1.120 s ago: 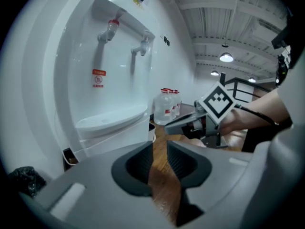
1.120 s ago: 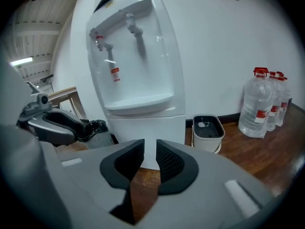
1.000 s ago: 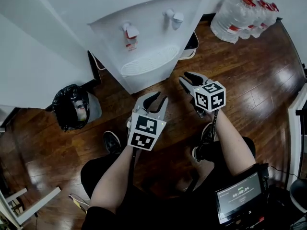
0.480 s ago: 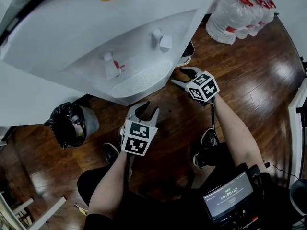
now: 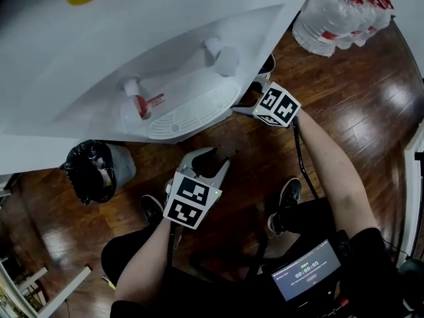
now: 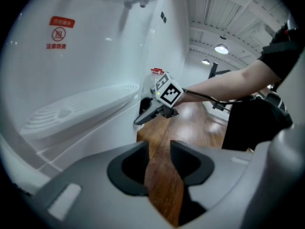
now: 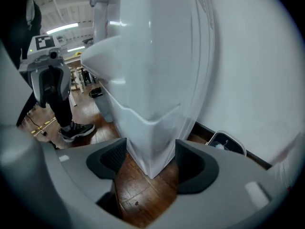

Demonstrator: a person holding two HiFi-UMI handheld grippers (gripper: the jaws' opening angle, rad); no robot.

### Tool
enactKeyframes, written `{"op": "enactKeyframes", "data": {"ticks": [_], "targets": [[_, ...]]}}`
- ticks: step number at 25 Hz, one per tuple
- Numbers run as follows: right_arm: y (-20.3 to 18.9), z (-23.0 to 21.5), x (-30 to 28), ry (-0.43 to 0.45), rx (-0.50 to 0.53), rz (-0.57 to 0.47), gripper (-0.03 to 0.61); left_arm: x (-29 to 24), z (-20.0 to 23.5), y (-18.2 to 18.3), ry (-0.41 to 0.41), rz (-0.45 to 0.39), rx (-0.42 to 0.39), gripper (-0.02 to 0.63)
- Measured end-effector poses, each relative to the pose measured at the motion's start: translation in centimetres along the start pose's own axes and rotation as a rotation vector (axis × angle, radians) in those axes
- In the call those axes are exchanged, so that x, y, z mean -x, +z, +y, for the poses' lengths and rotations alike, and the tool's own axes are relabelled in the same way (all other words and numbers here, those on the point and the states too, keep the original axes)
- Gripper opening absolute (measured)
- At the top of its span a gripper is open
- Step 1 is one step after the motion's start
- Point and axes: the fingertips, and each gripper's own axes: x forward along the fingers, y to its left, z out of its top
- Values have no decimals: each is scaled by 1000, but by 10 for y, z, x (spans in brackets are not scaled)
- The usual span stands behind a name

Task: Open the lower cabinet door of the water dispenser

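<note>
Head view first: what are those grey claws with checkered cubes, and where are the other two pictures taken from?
No robot: a person holds two tools. The head view, from a camera on the head, looks down on the left hand-held gripper, the right hand-held gripper, a white dispenser, a bin and bottles on the floor. The other two views come from cameras riding on each tool. Both stand open, holding nothing. The right one's jaws have just been opening, with the dispenser's lower corner showing ahead between them.

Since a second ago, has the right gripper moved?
Yes: the right gripper moved toward the water dispenser; its jaws have just been opening, gripping nothing.
</note>
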Motion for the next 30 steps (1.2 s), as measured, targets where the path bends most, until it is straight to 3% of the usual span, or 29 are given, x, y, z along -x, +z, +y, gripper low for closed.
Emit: {"op": "enactKeyframes", "data": {"ticks": [7, 15, 23, 27, 30], "targets": [[1, 5, -6, 10, -39, -19, 311, 8, 0, 5, 4, -13, 5, 161], [1, 7, -3, -53, -100, -45, 311, 21, -3, 9, -1, -36, 10, 161], [-23, 36, 17, -28, -69, 23, 264, 30, -10, 14, -22, -62, -1, 161], [-33, 57, 28, 14, -157, 28, 253, 38, -19, 30, -22, -120, -8, 161], [-41, 76, 37, 41, -168, 75, 231, 54, -25, 44, -21, -177, -8, 161]]}}
